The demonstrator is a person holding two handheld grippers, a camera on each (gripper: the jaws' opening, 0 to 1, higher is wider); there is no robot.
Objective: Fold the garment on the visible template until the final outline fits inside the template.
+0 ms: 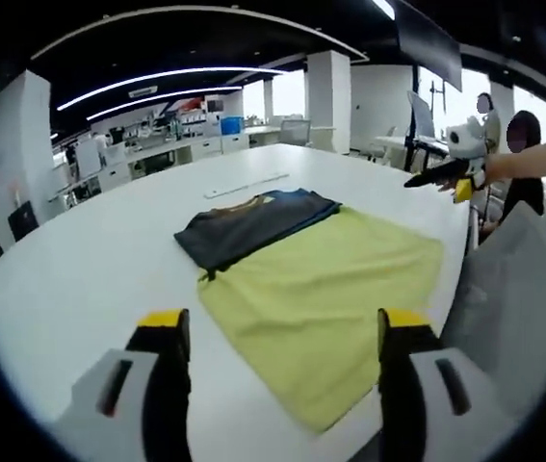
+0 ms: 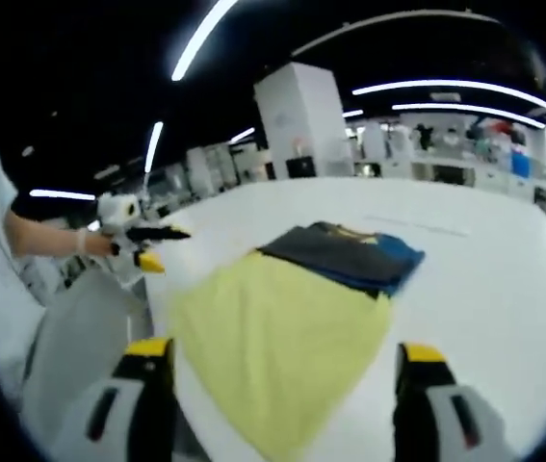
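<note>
Folded dark garment (image 1: 253, 226) lies on the yellow template (image 1: 325, 294), far end (white table (image 1: 80, 279)); left gripper (image 1: 282, 332) and right gripper (image 2: 282, 361) both hover spread, empty.

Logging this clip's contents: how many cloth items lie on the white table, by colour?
Yellow cloth: 1
Dark grey garment: 1
Blue garment, under the grey one: 1
Total: 3, all on the white table

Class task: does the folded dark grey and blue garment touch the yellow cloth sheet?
Touching. In the left gripper view the folded dark grey and blue garment lies overlapping the yellow cloth sheet's far edge.
</note>
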